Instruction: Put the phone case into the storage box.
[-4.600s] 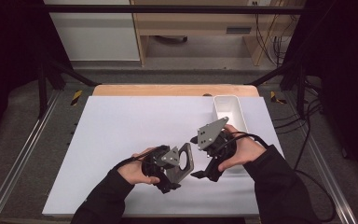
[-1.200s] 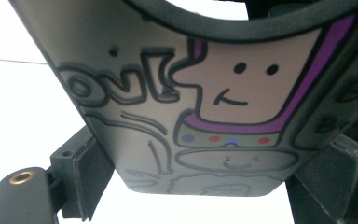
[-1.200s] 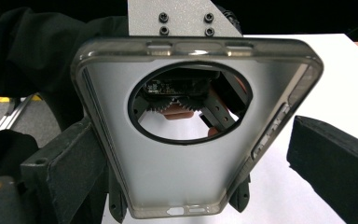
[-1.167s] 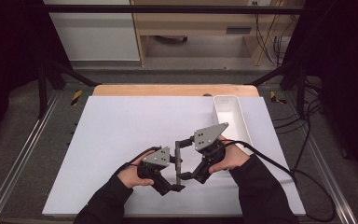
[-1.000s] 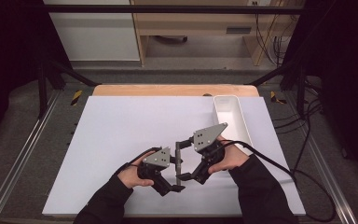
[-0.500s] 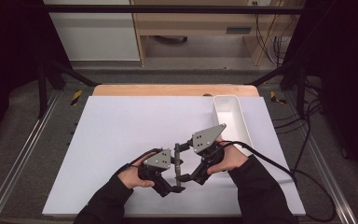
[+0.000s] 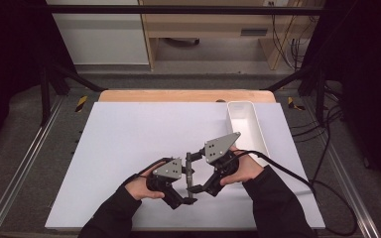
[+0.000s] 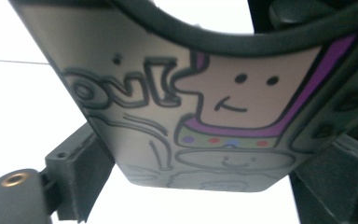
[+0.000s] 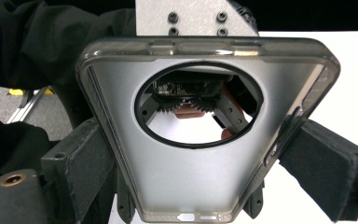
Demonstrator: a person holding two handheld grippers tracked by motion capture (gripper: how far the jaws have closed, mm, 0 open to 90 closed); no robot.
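Left gripper (image 7: 184, 194), in my left hand (image 7: 141, 186), sits at lower centre of the high view, its grey three-cornered plate facing up. Both grippers meet on one thin upright object, a phone case (image 7: 190, 171), seen edge-on between them over the white table (image 7: 129, 139).

From my left gripper view, the case's printed back (image 8: 205, 116) spans the middle of the frame: a cartoon face with dot eyes and a curved smile, purple edging, coloured dots beneath, and outlined lettering to its left. My two black jaws rise at lower left and lower right, pressed against the case's sides, pinching it.

From my right gripper view, the inner side of the translucent grey case (image 9: 200, 186) faces the camera, its large round camera opening at centre. Through that hole I see the other gripper's toothed gears and a fingertip. My black padded jaws close on the case from lower left and right, gripping its long edges. A dark sleeve (image 9: 37, 42) fills the upper left.

Right of centre in the high view, my right gripper (image 7: 197, 189) is held by my right hand (image 7: 243, 168), plate tilted, cable (image 7: 297, 178) trailing toward lower right. A white rectangular bin (image 7: 245, 124) stands at the table's right, just beyond that hand.
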